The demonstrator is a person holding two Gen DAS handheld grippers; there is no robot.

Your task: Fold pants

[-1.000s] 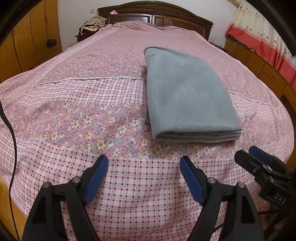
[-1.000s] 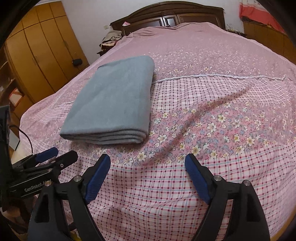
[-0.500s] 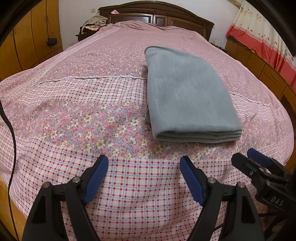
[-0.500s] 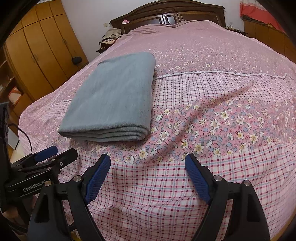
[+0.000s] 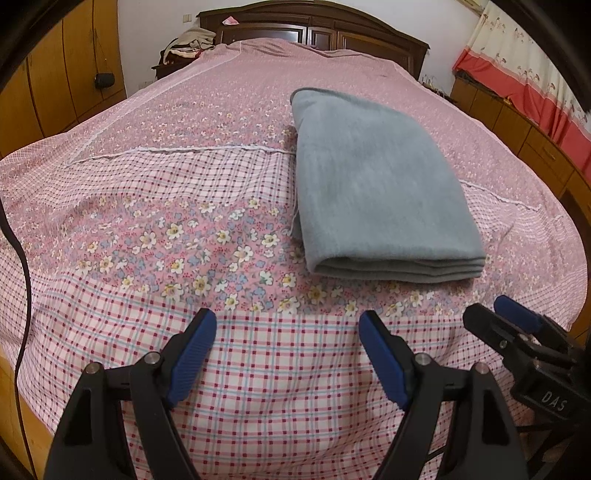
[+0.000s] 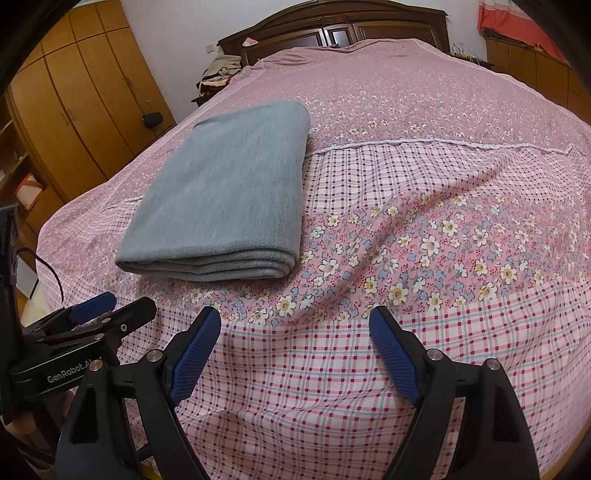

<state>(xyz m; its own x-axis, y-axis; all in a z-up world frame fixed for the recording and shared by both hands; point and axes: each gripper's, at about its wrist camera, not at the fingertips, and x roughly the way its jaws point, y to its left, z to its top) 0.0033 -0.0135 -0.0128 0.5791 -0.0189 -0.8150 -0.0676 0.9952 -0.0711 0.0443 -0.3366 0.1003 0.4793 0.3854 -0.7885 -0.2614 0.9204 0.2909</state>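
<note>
The grey pants (image 5: 376,184) lie folded in a flat rectangular stack on the pink bed, folded layers facing me. They also show in the right wrist view (image 6: 225,195). My left gripper (image 5: 288,325) is open and empty, over the checked sheet short of the pants' near left corner. My right gripper (image 6: 295,325) is open and empty, short of the pants' near right corner. Each gripper shows in the other's view: the right one (image 5: 517,332) at the lower right, the left one (image 6: 103,314) at the lower left.
The bed (image 5: 147,221) has a pink floral and checked sheet, rumpled at the right (image 6: 443,229). A dark wooden headboard (image 5: 314,26) stands at the far end. Wooden wardrobes (image 6: 81,103) line the left, cabinets with a red curtain (image 5: 517,92) the right. A black cable (image 5: 18,277) hangs at the left.
Both grippers have drifted slightly back and up from the pants. The pants have not moved. Both grippers stay open.
</note>
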